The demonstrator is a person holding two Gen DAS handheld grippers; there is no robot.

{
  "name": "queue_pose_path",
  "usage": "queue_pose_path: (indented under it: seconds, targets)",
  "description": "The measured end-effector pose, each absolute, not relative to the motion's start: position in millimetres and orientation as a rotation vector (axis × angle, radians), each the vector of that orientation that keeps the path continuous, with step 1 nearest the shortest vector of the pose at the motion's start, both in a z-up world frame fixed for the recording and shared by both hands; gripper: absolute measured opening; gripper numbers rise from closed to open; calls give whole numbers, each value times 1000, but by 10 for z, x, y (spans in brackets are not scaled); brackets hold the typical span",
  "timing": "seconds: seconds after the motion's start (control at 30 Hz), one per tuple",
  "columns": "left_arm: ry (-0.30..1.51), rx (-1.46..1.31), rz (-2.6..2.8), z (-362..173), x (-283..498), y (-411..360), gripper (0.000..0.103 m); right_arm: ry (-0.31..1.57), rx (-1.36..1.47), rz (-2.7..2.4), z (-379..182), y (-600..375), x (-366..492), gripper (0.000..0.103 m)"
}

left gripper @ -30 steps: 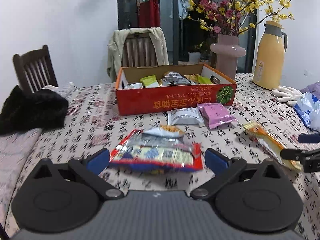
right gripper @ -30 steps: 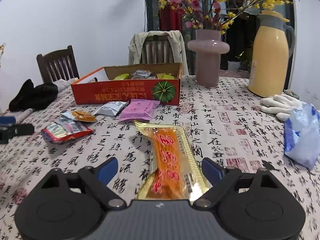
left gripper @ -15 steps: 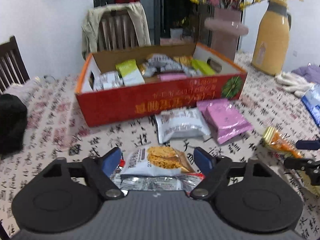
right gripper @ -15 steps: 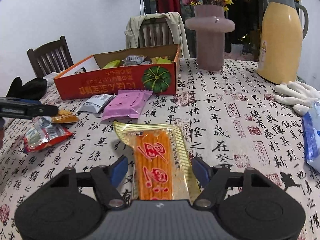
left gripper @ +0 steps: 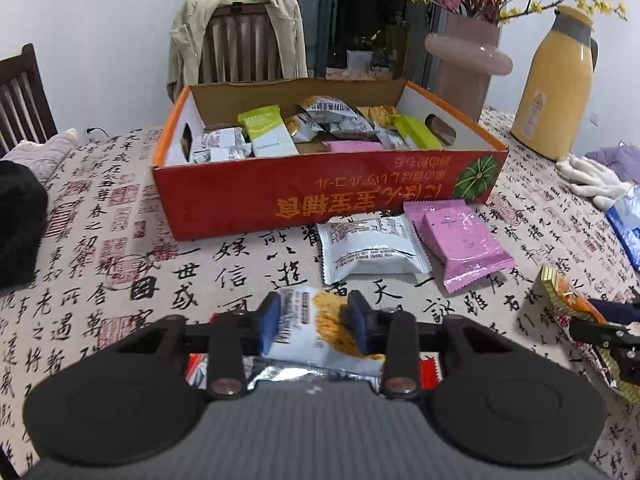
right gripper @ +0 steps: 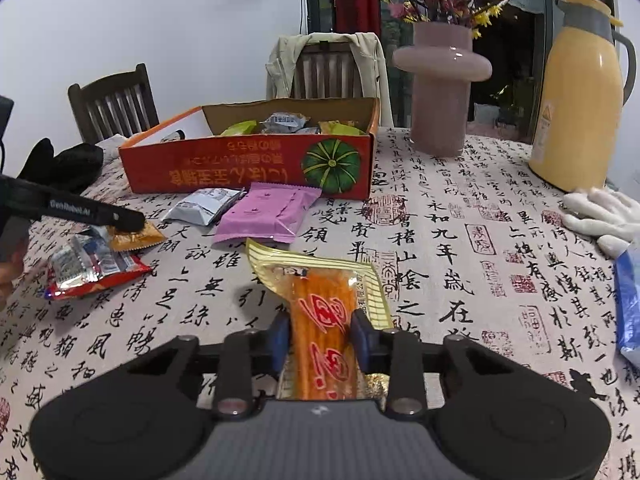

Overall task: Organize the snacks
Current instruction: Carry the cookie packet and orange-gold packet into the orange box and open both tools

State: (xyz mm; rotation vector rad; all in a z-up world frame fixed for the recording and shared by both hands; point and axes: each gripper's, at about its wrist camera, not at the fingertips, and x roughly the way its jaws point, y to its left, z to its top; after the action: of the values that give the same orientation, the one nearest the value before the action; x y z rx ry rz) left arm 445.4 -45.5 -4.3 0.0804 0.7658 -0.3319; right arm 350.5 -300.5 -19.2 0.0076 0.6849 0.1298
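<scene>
An orange cardboard box holding several snack packets stands on the table; it also shows in the right wrist view. My left gripper is shut on a white cracker packet that lies over a red packet. My right gripper is shut on a long orange snack stick packet. A white packet and a pink packet lie in front of the box.
A pink vase and a yellow thermos stand behind the box. White gloves and a blue bag lie at right. Black cloth lies at left. Chairs stand behind the table.
Both grippers have closed: the left on the cracker packet after moving forward over the red packet, the right on the orange stick packet.
</scene>
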Motion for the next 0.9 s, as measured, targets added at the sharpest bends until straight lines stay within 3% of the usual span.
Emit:
queue_pose_path:
  seconds: [0.07,0.13,0.17,0.27,0.3,0.53,0.57,0.9]
  targets:
    - [767,79,-335,-26,4384,-443,34,681,13,134,-169,-3008,3436,28]
    - [762,94,-321,-30,4328,-450,43,677,22,136,-150,-3017,3350,27]
    - [762,104,-319,-34,4313,-462,51,674,23,137,-143,-3015,3314,27]
    - [755,149,-398,-44,4281,-532,87,665,33,141,-115,-3026,3178,27]
    - [752,163,-419,-53,4292,-555,88,664,36,138,-110,-3030,3147,27]
    - [829,212,-389,-200,4390,-644,62,661,42,139,-78,-3049,2960,27]
    - [822,209,-384,-187,4377,-635,54,662,40,141,-83,-3050,2947,27]
    - [704,126,-387,208,3972,-504,51,621,36,157,33,-3011,2788,25]
